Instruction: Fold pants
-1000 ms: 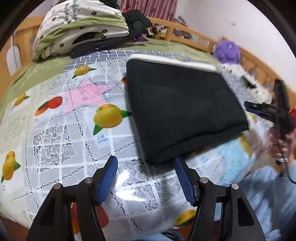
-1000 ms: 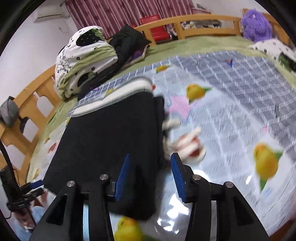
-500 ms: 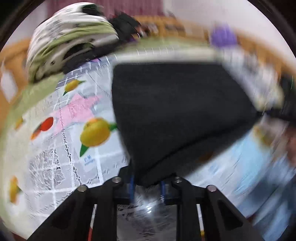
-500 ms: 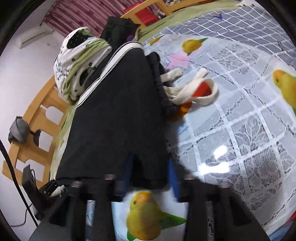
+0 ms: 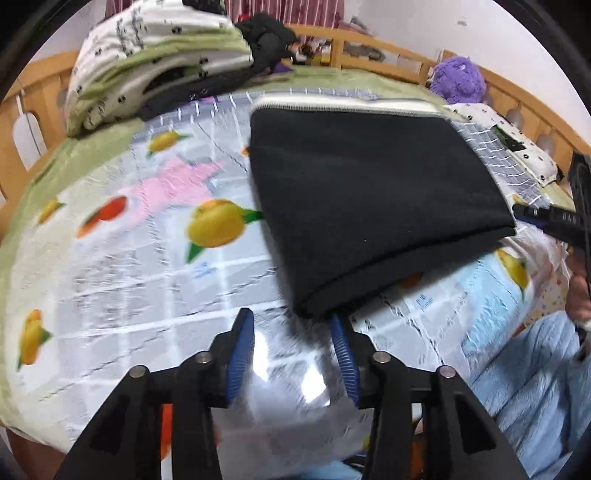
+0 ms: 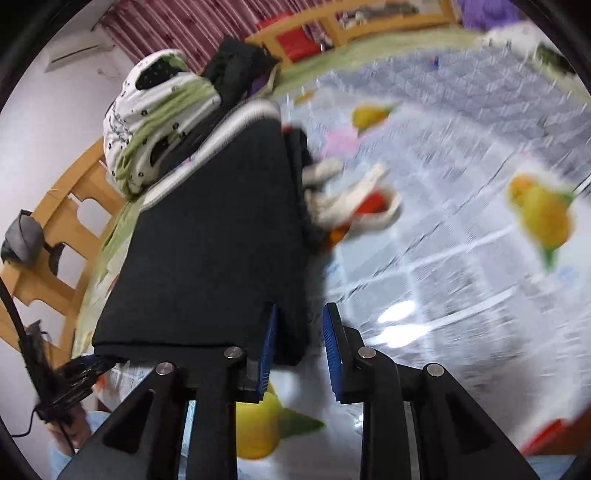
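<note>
Folded black pants (image 5: pixel 369 192) with a white-striped waistband lie on a fruit-print plastic cloth (image 5: pixel 147 258) over the bed. My left gripper (image 5: pixel 293 347) is open just short of the pants' near corner, which sits at the tip of its right finger. In the right wrist view the pants (image 6: pixel 221 240) stretch away, with cream drawstrings (image 6: pixel 351 199) spilling out at their right side. My right gripper (image 6: pixel 299 350) is open, with the pants' near right corner lying between its blue pads. The right gripper also shows in the left wrist view (image 5: pixel 554 221) at the pants' right edge.
A heap of white-and-green bedding (image 5: pixel 155 62) and dark clothes (image 5: pixel 266 33) sits at the far end. A purple plush toy (image 5: pixel 458 79) rests by the wooden bed rail (image 5: pixel 388 51). The person's light blue sleeve (image 5: pixel 528 387) is at lower right.
Both grippers had been shut on the pants' near corners half a second ago. Both have opened and drawn back a little; the pants rest flat.
</note>
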